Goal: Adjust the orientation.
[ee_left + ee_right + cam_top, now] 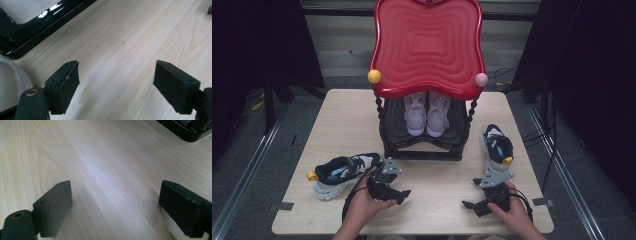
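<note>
Far left, at about 8 o'clock on the table (302,135), a navy sneaker (341,174) lies with its toe toward 3 o'clock and a yellow tag at the heel end. Just right of it the left gripper (404,195) sits in the person's left hand (364,207), forearm coming up from 6 o'clock, jaws pointing toward 3 o'clock over bare wood; jaws wide apart, nothing between them, sneaker just beside but apart. Centre, at 12 o'clock, a black shoe rack (422,142) with a red wavy top (427,45) holds a pale pair of shoes (427,115) on its lower shelf. Right of that, the right gripper (470,192) lies low in the right hand (512,210), jaws toward 9 o'clock, spread wide and empty over the table. At 3 o'clock, a second navy sneaker (497,147) is toe-down toward 6, just above the right gripper's grey plate.
</note>
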### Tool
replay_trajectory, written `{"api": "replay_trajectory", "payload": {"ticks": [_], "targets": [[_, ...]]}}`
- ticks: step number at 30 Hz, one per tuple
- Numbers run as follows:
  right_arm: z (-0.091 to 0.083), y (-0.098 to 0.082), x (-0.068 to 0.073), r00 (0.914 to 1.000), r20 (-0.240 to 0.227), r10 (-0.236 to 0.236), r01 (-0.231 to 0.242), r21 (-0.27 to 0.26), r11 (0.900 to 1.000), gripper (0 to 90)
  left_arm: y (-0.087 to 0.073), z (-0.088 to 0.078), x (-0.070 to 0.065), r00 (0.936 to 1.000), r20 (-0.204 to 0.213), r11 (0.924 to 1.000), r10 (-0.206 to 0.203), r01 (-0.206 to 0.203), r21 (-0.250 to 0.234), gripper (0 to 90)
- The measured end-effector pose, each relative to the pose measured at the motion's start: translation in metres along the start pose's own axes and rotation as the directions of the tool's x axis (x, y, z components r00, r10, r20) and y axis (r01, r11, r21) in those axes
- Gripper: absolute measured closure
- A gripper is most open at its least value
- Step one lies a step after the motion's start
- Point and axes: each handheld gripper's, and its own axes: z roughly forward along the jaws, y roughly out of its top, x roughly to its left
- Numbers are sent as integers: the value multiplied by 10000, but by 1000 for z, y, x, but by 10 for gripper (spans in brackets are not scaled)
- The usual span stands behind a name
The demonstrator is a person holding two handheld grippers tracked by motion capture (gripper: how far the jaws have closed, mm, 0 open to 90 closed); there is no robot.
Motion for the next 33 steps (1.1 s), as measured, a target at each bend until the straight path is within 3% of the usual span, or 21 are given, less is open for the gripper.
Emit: {"api": "replay_trajectory", "payload": {"ticks": [5, 15, 33], "targets": [[0, 0, 0, 10000, -2, 0, 0, 0, 10000, 108, 0, -13, 7, 10000, -69, 9999, -70, 70, 142, 210], [0, 0, 0, 10000, -5, 1, -1, 0, 10000, 108, 4, -29, 17, 9996, -167, 9986, 237, -229, 475, 231], [0, 0, 0, 10000, -4, 17, -17, 2, 10000, 108, 9, -60, 44, 9968, -769, 9990, -207, 237, 385, 232]]}}
